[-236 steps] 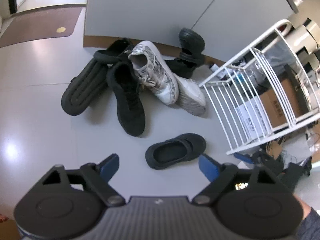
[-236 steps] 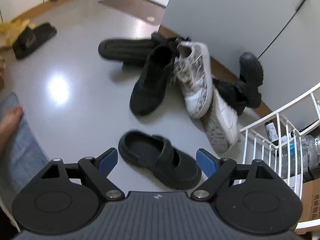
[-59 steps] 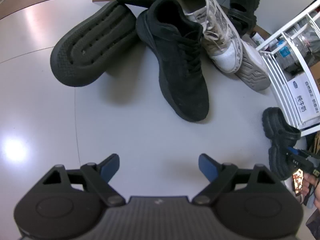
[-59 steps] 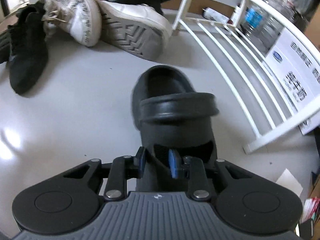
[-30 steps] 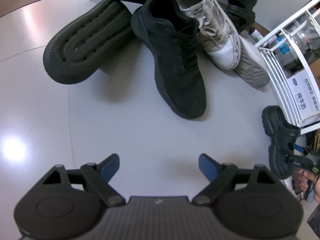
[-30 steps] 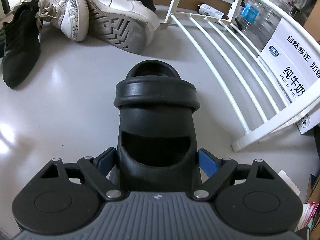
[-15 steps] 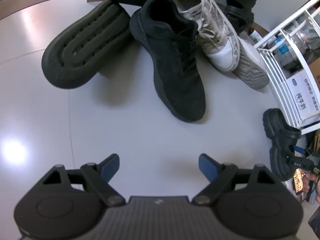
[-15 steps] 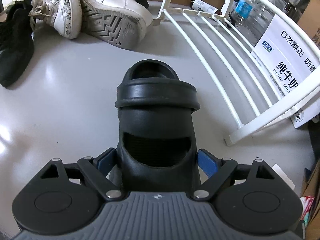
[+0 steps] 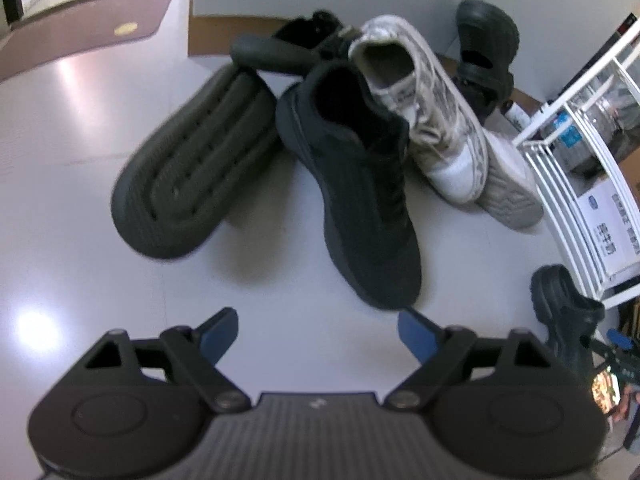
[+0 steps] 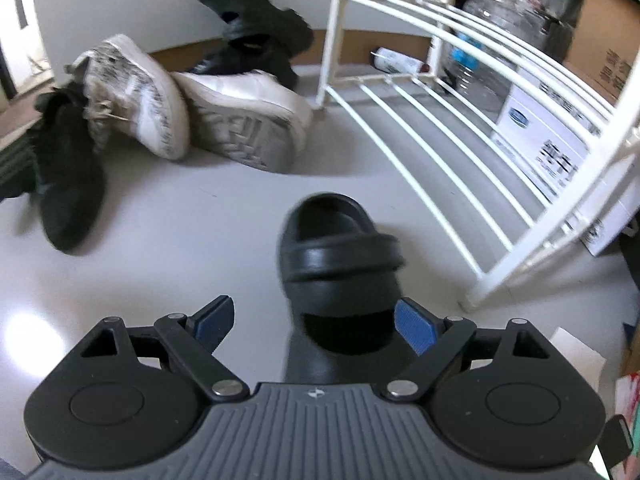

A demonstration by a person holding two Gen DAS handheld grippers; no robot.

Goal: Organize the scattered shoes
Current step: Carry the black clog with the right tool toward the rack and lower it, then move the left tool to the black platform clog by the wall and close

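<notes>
A: Is the right claw (image 10: 314,326) gripping anything?
B: No, it is gaping; the black rubber clog (image 10: 340,256) is sitting on the grey floor (image 10: 180,240) beside the white wire shoe rack (image 10: 460,152), untouched.
A: And the left claw (image 9: 318,334)?
B: It is hanging released over bare floor, before the black suede sneaker (image 9: 360,192).

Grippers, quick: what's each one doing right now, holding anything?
Left gripper: open, empty.
Right gripper: open, holding nothing; black clog sits free on the floor.
</notes>
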